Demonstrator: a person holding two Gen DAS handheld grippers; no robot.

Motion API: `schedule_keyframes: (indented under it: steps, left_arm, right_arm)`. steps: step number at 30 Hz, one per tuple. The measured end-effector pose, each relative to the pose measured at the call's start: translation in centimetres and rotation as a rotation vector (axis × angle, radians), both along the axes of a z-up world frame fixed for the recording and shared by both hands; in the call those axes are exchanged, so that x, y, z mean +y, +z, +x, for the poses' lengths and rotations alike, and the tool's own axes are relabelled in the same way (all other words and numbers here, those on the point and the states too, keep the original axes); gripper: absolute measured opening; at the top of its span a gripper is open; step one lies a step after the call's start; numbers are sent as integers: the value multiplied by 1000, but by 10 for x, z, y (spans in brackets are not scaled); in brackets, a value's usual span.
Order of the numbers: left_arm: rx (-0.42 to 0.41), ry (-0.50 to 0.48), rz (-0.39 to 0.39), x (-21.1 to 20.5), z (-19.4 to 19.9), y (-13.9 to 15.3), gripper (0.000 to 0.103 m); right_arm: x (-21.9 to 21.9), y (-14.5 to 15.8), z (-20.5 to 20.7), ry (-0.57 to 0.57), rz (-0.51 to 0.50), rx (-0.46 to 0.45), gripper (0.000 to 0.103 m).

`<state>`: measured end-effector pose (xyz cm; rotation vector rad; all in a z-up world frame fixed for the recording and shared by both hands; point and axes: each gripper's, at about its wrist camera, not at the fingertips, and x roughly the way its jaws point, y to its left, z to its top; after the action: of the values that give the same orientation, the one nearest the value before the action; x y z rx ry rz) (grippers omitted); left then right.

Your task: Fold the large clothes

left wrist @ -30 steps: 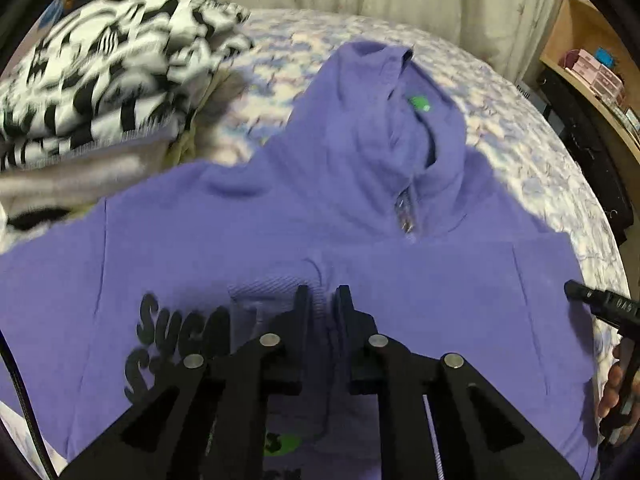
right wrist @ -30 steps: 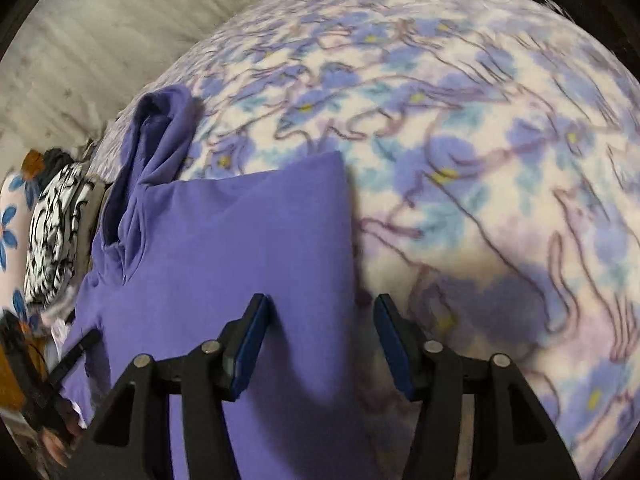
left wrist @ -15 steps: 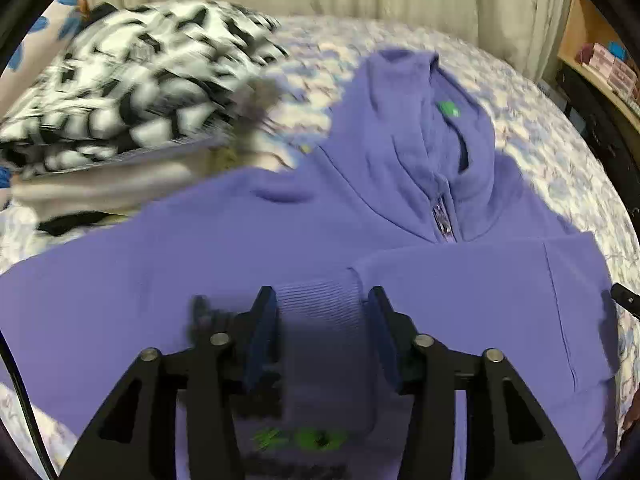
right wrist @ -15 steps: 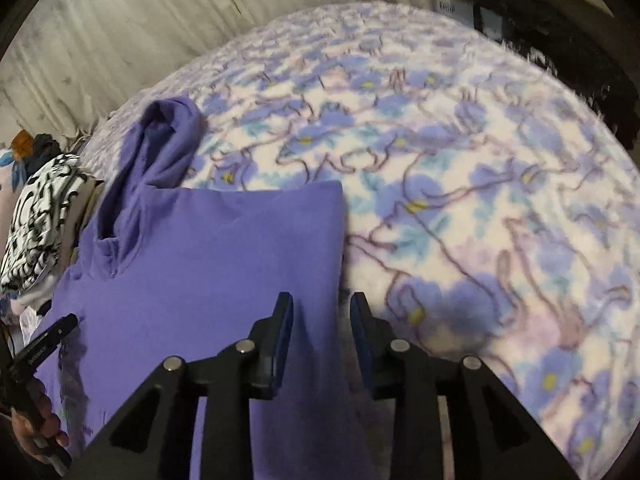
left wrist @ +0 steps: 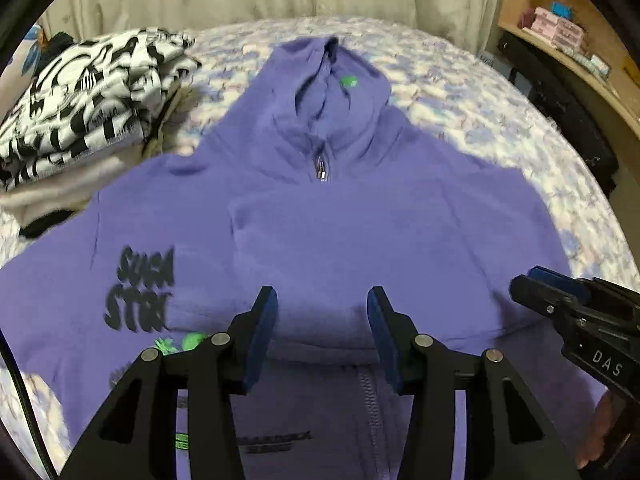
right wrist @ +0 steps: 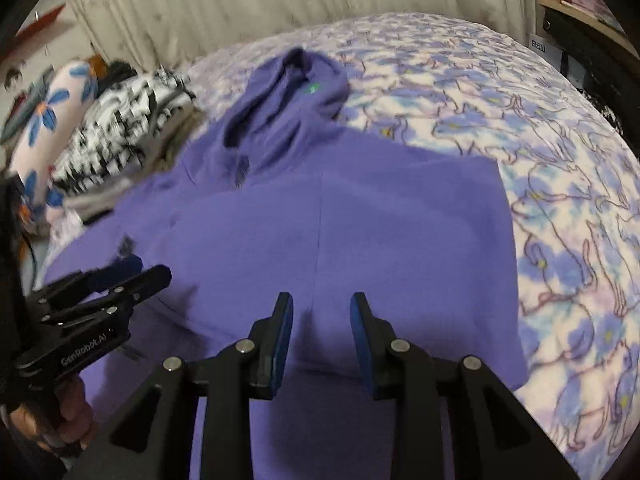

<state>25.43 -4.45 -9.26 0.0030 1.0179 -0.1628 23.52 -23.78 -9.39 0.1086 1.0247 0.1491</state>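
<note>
The purple hoodie (left wrist: 360, 232) lies flat on the flowery bed (right wrist: 560, 160), hood at 12 o'clock. The left gripper (left wrist: 322, 332) and the right gripper (right wrist: 322, 332) hang over it, fingers spread apart, holding nothing.

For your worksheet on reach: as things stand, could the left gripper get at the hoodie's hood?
Probably yes. The left gripper is open and holds nothing, and only flat purple hoodie lies between it and the hood; the right gripper is off to the side.
</note>
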Motion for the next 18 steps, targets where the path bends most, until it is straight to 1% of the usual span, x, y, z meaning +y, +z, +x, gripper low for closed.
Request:
schedule_keyframes:
  steps: [2,3,4,5,6,7,10,11,12,13,14,15,17,18]
  left_arm:
    - [51,32,19,3,4,-19,46]
    - [63,35,-9,7,5,-25,46]
    - [52,40,-32,10,1,-23,46]
    - [44,40,-41,11,-2,-21,46]
    - [39,40,-37,10,-5,-17,46]
    - [34,43,-33,10,-8,-14,46]
    - [13,49,-13,6,-19,-3,47]
    - [4,49,-14,5,-24,2,50]
    - [-4,48,-17,4,-29,8,57]
    - [-9,47,-19,5,-31,11,62]
    - [-23,48,-16,6,-37,19,68]
    - [-44,51,-9,6,-46,27,73]
    - [-67,50,0,9,-58,40,74]
    - [-73,51,3,9,-61,46,74]
  right_arm:
    - [-15,-10,-4,-75,-101,15,30]
    - [-26,-14,-6,-113,-126,24,30]
    - [-39,-17,-10,-141,-109,33,30]
    - [-50,-17,-14,-151,-69,36,29]
    - [-61,-15,-20,-158,-15,39,29]
    - [-67,-13,-25,-166,7,39,29]
    - [-68,-3,-37,-188,-3,30,29]
    - [-66,0,-41,-194,-14,27,30]
    - [-63,3,-44,-197,-17,25,30]
    - [-60,7,-49,-196,-5,22,30]
    - [-57,10,-53,-193,13,19,30]
    - [-54,13,-57,-190,28,18,30]
    - [-46,19,-65,-186,45,14,31]
    - [-43,23,-70,-186,48,11,34]
